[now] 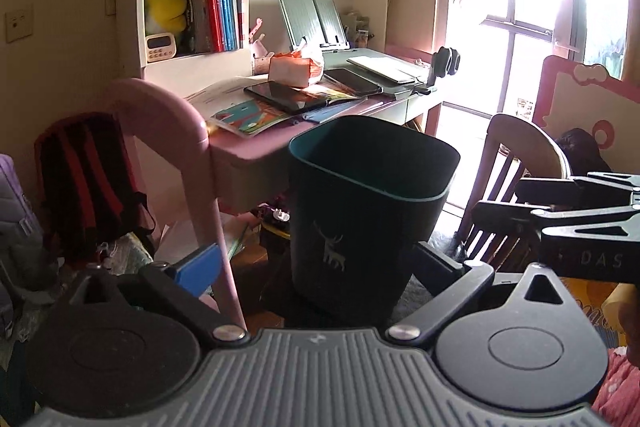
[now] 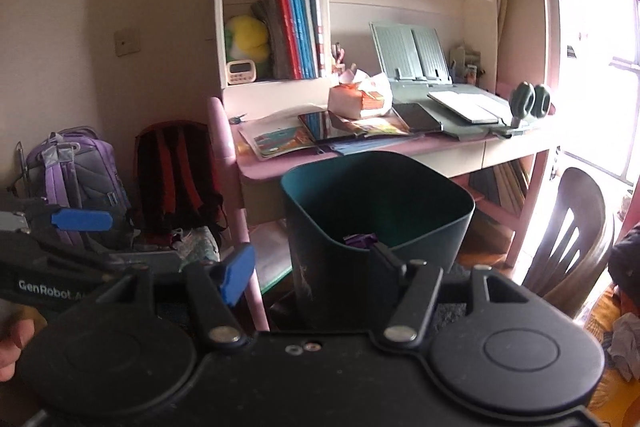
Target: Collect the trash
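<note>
A dark teal trash bin (image 1: 368,211) with a white deer print stands on the floor in front of the pink desk; it also shows in the right wrist view (image 2: 376,223). A purple scrap (image 2: 360,239) lies inside it. My left gripper (image 1: 316,263) is open and empty, its fingers spread either side of the bin's near face. My right gripper (image 2: 308,267) is open and empty, just before the bin's near rim. A crumpled white wrapper (image 2: 626,341) lies at the far right on the orange surface.
The pink desk (image 2: 360,151) holds tablets, books, a tissue pack (image 2: 360,99) and a book stand. A pink chair frame (image 1: 180,147) stands left of the bin. A wooden chair (image 2: 572,239) stands right. Backpacks (image 2: 176,175) lean against the wall.
</note>
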Demonstrator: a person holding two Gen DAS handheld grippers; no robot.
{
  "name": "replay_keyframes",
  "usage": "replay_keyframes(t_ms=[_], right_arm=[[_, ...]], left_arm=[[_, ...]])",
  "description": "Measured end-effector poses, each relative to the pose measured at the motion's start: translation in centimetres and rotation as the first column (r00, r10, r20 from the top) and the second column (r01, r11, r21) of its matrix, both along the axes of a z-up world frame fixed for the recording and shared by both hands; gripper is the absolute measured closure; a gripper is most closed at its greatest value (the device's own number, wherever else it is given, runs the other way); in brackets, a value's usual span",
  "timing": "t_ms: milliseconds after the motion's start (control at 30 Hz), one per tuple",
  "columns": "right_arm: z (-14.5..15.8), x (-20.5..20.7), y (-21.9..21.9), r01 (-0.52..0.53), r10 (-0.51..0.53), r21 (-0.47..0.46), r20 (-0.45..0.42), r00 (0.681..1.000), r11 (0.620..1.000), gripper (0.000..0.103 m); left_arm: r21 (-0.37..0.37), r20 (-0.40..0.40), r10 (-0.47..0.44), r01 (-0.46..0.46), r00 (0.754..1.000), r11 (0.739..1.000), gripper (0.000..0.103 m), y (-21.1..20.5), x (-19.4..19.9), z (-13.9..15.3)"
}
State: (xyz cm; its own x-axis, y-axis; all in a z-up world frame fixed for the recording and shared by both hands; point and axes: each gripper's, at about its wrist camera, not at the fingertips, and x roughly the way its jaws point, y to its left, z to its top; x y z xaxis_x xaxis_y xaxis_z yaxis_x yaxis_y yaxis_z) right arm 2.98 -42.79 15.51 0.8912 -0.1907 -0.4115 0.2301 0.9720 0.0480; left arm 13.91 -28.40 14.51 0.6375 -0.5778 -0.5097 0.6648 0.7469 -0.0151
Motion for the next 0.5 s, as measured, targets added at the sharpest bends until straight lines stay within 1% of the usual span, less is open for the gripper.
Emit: replay_keyframes(t_ms=[67, 200, 400, 500], right_arm=[[-0.2, -0.4, 0.6, -0.003, 0.003, -0.013, 0.002, 1.000, 1.000, 0.040], [-0.5, -1.2, 1.7, 0.000, 0.001, -0.025, 0.014, 1.000, 1.000, 0.038], [-1.2, -1.9, 3.1, 0.017, -0.016, -0.068, 0.018, 1.000, 0.998, 0.038], [-1.5, -2.1, 3.6, 0.020, -0.018, -0.072, 0.022, 1.000, 0.997, 0.038]], left_arm=[[-0.004, -0.011, 0.016, -0.016, 1.000, 1.000, 0.001, 0.6, -0.4, -0.2], [-0.035, -0.027, 0.045, -0.046, 0.999, 0.998, 0.000, 2.1, -1.0, -0.6], [-0.048, 0.023, 0.104, -0.103, 0.994, 0.994, 0.000, 3.9, -2.2, -0.9], [-0.055, 0.033, 0.114, -0.112, 0.993, 0.992, 0.000, 4.4, -2.6, -0.9]])
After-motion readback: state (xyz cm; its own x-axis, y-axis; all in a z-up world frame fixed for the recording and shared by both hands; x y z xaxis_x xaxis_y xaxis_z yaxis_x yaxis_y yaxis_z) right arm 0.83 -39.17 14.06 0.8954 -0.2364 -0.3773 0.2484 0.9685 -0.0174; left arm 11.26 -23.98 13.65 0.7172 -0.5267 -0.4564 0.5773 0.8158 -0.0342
